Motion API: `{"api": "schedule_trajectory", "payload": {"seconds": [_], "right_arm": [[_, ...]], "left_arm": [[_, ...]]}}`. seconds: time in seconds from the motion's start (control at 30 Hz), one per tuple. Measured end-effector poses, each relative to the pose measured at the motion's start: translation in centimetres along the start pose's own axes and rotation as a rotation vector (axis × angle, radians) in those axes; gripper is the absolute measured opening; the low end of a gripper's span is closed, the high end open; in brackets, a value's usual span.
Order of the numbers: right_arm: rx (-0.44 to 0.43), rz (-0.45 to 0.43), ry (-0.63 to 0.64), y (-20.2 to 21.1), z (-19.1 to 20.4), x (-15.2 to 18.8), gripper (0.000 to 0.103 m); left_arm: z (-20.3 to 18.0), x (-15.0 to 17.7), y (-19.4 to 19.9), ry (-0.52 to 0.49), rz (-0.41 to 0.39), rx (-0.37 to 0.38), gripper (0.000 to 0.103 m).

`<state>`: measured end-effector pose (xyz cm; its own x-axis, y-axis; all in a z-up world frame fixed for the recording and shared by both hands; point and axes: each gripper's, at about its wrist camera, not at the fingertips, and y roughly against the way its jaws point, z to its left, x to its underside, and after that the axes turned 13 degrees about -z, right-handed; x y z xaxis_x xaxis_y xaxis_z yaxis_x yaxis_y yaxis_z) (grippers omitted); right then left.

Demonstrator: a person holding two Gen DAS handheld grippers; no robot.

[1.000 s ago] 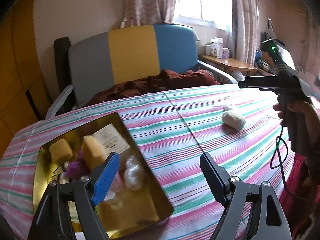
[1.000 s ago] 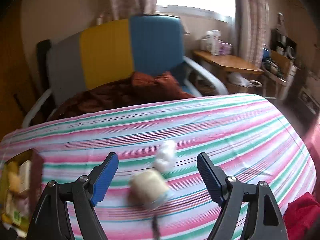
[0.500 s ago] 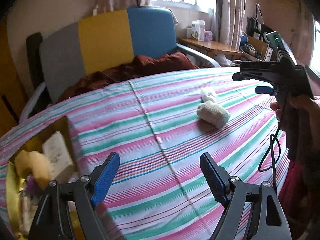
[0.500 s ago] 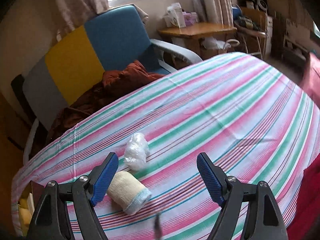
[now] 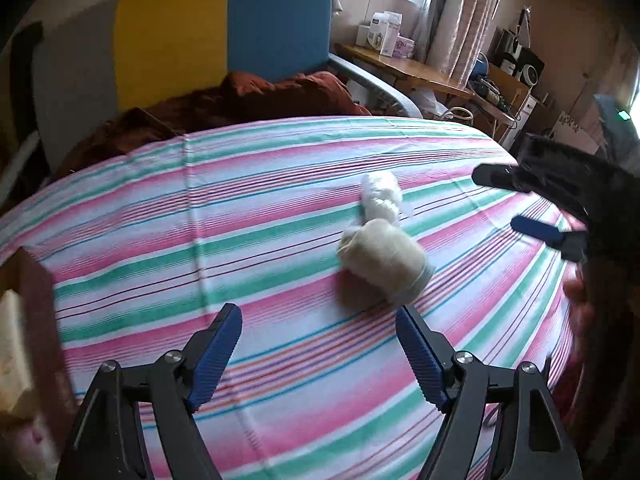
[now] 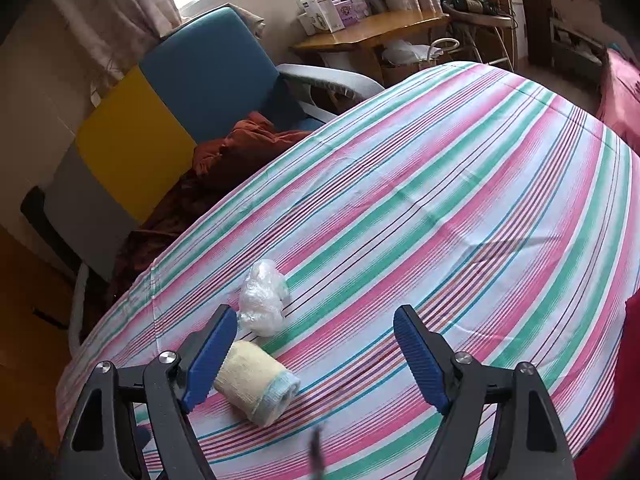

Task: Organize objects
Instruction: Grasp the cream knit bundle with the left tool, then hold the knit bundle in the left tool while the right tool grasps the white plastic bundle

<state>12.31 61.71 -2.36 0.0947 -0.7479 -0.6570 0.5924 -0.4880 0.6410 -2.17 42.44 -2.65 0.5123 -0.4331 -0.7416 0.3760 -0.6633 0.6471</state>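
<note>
A cream rolled bandage [image 5: 384, 260] lies on the striped tablecloth [image 5: 240, 208], with a crumpled clear plastic wad [image 5: 380, 196] just behind it. My left gripper [image 5: 320, 354] hovers just short of the roll; its jaws are closing with nothing between them. The right gripper [image 5: 516, 204] hangs open to the right of the roll, held by a hand [image 5: 576, 292]. In the right wrist view the roll [image 6: 256, 384] lies beside the left finger of the right gripper [image 6: 316, 360], partly behind it. The plastic wad [image 6: 262, 304] sits just beyond, and nothing lies between these jaws.
A gold tray [image 5: 36, 312] holding small items shows at the left edge. Behind the table is an armchair [image 5: 224, 32] with a rust-red blanket [image 5: 240, 96]. A wooden side table [image 6: 372, 28] with boxes stands at the back. The table's edge curves away on the right.
The left gripper swung right, away from the tray, and now sits close before the roll. The right gripper rolled and dropped a little, so the roll now lies by its left finger.
</note>
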Motion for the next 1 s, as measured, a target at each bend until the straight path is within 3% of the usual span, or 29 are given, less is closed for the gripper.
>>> {"api": "schedule_trajectory", "payload": {"seconds": [0.4, 0.43, 0.47, 0.5, 0.63, 1.0], "right_arm": [[-0.008, 0.014, -0.020, -0.3, -0.5, -0.1, 0.082], [-0.006, 0.017, -0.020, -0.4, -0.6, -0.1, 0.082], [-0.004, 0.020, -0.023, -0.6, -0.6, -0.1, 0.082], [-0.002, 0.025, -0.025, -0.7, -0.6, -0.1, 0.082], [-0.014, 0.034, -0.010, -0.9, -0.3, 0.0, 0.082], [-0.016, 0.102, 0.045, -1.9, 0.8, 1.1, 0.082]], "left_arm": [[-3.0, -2.4, -8.4, 0.103, 0.056, 0.044, 0.082], [-3.1, -2.2, -9.0, 0.097, 0.058, 0.041, 0.081], [-3.3, -1.9, -9.9, 0.084, 0.074, 0.040, 0.069], [-3.2, -1.7, -10.0, 0.087, 0.071, 0.060, 0.067], [-2.7, -0.3, -7.9, 0.055, 0.015, 0.078, 0.063], [3.8, 6.4, 0.9, 0.154, -0.109, 0.036, 0.064]]}}
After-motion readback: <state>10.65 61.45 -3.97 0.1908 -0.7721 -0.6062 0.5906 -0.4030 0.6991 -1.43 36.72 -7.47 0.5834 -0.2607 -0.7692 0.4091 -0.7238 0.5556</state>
